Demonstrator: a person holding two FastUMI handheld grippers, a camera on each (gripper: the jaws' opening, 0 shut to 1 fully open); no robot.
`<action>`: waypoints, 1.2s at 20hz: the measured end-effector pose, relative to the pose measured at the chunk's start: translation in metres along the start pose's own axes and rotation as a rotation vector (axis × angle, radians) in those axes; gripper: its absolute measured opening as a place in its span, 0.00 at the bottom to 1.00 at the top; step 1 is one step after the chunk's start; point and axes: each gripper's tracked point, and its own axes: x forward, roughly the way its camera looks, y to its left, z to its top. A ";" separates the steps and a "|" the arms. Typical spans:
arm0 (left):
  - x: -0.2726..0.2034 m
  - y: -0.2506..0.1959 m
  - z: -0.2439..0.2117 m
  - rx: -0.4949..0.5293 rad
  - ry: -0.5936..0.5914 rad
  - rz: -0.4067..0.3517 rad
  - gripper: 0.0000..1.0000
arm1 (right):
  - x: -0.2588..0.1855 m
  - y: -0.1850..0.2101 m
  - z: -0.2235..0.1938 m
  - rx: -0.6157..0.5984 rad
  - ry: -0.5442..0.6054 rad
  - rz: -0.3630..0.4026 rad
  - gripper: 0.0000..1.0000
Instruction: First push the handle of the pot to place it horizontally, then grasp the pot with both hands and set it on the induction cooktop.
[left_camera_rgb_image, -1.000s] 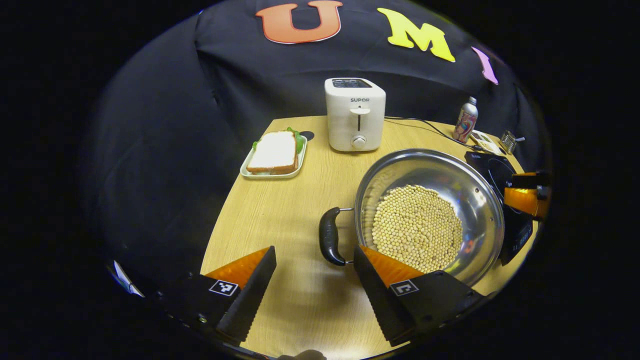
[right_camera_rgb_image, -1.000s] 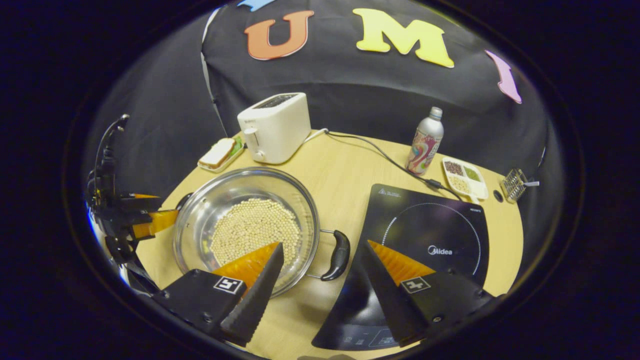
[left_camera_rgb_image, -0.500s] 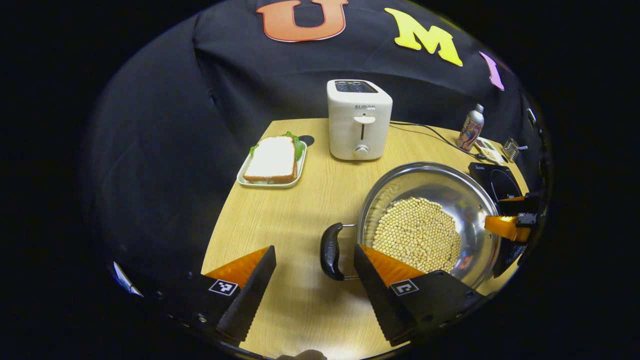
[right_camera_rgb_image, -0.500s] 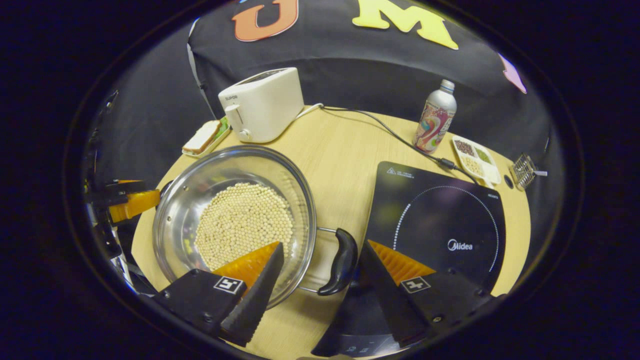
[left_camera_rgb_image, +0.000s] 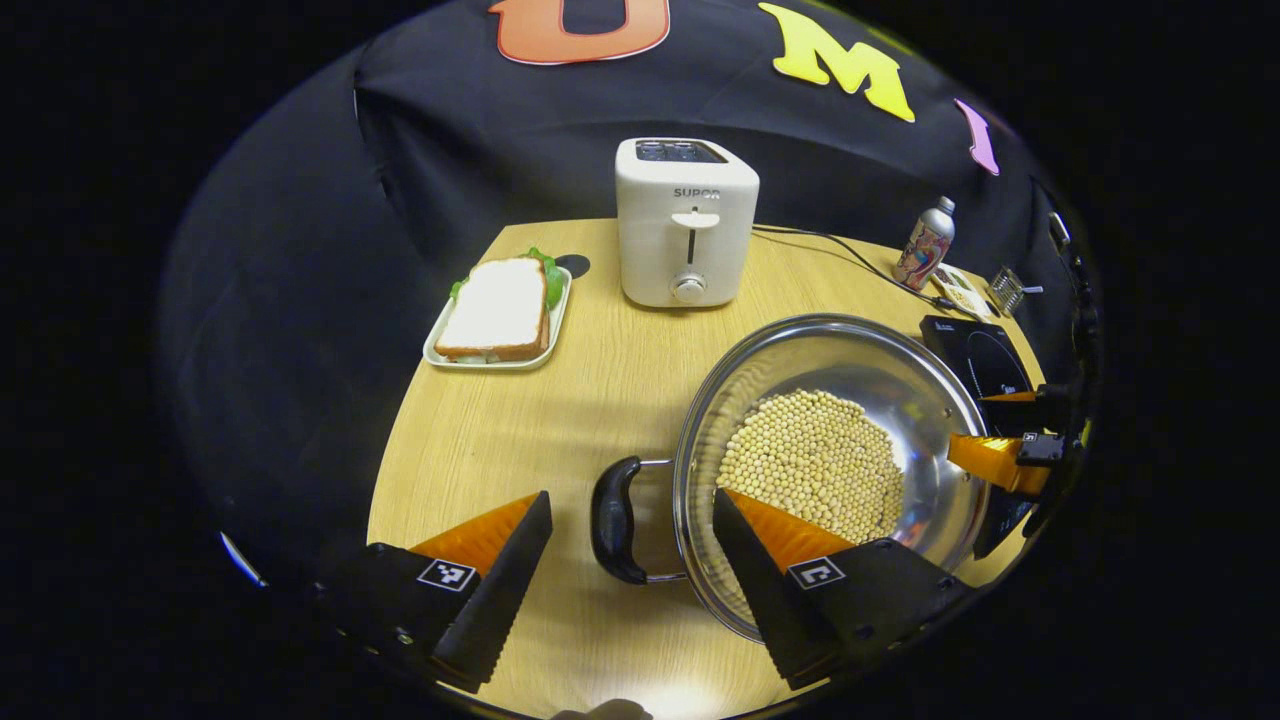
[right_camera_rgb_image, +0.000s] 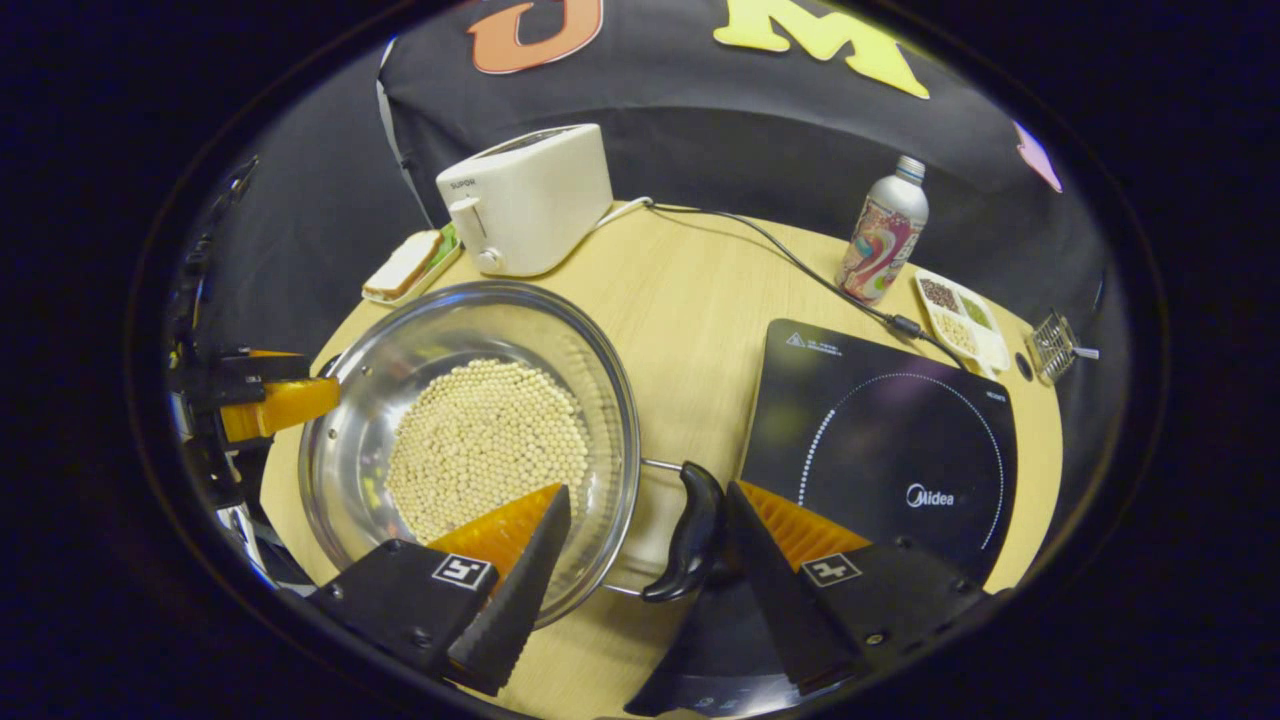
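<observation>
A steel pot holding soybeans stands on the wooden table. Its black left handle lies between the fingers of my open left gripper, touching neither. In the right gripper view the pot has its black right handle between the fingers of my open right gripper, close against the right-hand finger. The black induction cooktop lies flat just right of that handle. Each gripper shows at the far side of the pot in the other's view: the right gripper and the left gripper.
A white toaster stands at the back, with a sandwich on a small tray to its left. A cable runs to the cooktop. A printed bottle, a compartment dish and a small wire rack sit behind the cooktop.
Both grippers have moved in on the pot, so each handle now lies between the fingers instead of ahead of them. The pot itself has not visibly moved.
</observation>
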 end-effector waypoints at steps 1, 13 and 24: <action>0.001 0.000 -0.002 -0.002 0.008 0.000 0.98 | -0.003 0.002 -0.002 0.018 0.015 0.002 0.93; 0.009 -0.006 -0.008 0.000 0.064 0.023 0.76 | 0.013 0.005 -0.010 0.090 0.122 -0.029 0.68; -0.023 -0.015 0.014 -0.006 -0.013 0.036 0.58 | -0.028 -0.001 0.017 0.130 0.020 0.013 0.53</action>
